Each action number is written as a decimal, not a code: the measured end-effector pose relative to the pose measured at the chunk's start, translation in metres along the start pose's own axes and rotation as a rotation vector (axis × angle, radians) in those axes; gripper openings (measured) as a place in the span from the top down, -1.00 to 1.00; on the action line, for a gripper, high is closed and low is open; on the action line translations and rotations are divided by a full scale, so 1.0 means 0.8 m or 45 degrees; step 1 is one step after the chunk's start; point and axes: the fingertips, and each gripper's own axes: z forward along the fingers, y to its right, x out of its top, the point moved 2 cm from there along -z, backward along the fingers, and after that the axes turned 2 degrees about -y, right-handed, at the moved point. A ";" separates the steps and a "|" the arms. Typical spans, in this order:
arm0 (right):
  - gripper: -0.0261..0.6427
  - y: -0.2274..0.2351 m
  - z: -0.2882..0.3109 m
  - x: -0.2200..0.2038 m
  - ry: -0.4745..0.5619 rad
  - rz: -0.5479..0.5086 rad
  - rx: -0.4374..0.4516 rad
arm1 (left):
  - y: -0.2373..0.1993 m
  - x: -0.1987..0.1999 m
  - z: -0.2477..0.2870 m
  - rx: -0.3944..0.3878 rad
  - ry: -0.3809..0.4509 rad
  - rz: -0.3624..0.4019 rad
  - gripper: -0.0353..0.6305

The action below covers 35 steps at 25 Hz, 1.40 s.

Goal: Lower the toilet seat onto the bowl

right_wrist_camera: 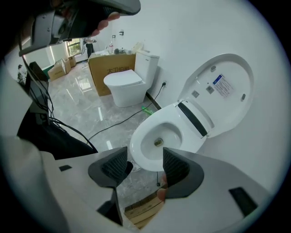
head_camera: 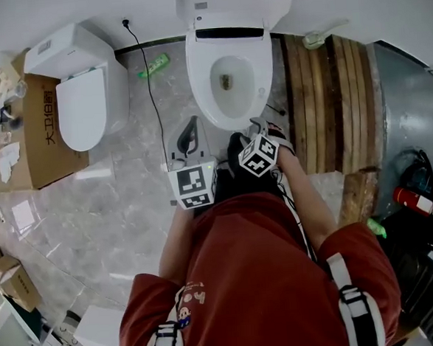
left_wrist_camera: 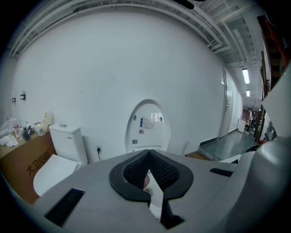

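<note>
While the white oval toilet seat (right_wrist_camera: 223, 88) stands upright against the wall behind the white ceramic bowl (right_wrist_camera: 157, 141), folded back with its lid so that I cannot tell the 2 apart, the lowering looks not yet begun. Both tools sit low and close to the person's body, just in front of the bowl's near rim, probably a ready stance. The right gripper (right_wrist_camera: 144, 166) has its dark ribbed jaws spread with nothing between them, likely so it can take the seat's top edge. The left gripper (left_wrist_camera: 148, 164) has its jaws pressed together on nothing and points level at the raised seat, so it seems spare, or fit only for nudging.
</note>
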 end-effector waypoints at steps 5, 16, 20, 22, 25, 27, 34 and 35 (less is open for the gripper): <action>0.22 0.012 -0.039 0.009 0.077 0.084 -0.050 | 0.005 0.026 -0.012 -0.006 0.072 0.034 0.86; 0.22 0.066 -0.143 0.074 0.426 0.354 -0.155 | -0.015 0.077 -0.036 0.023 0.204 0.102 0.86; 0.22 0.074 -0.174 0.086 0.548 0.492 -0.119 | -0.018 0.088 -0.047 0.034 0.240 0.125 0.86; 0.22 0.079 -0.189 0.090 0.597 0.515 -0.131 | -0.020 0.096 -0.053 0.042 0.258 0.135 0.86; 0.22 0.087 -0.208 0.099 0.657 0.515 -0.153 | -0.026 0.109 -0.057 0.047 0.280 0.127 0.86; 0.22 0.092 -0.220 0.103 0.700 0.528 -0.163 | -0.027 0.116 -0.058 0.039 0.293 0.117 0.86; 0.22 0.119 -0.278 0.118 0.898 0.589 -0.346 | -0.030 0.145 -0.066 0.055 0.351 0.160 0.86; 0.22 0.123 -0.288 0.119 0.935 0.606 -0.384 | -0.029 0.147 -0.068 0.055 0.357 0.170 0.86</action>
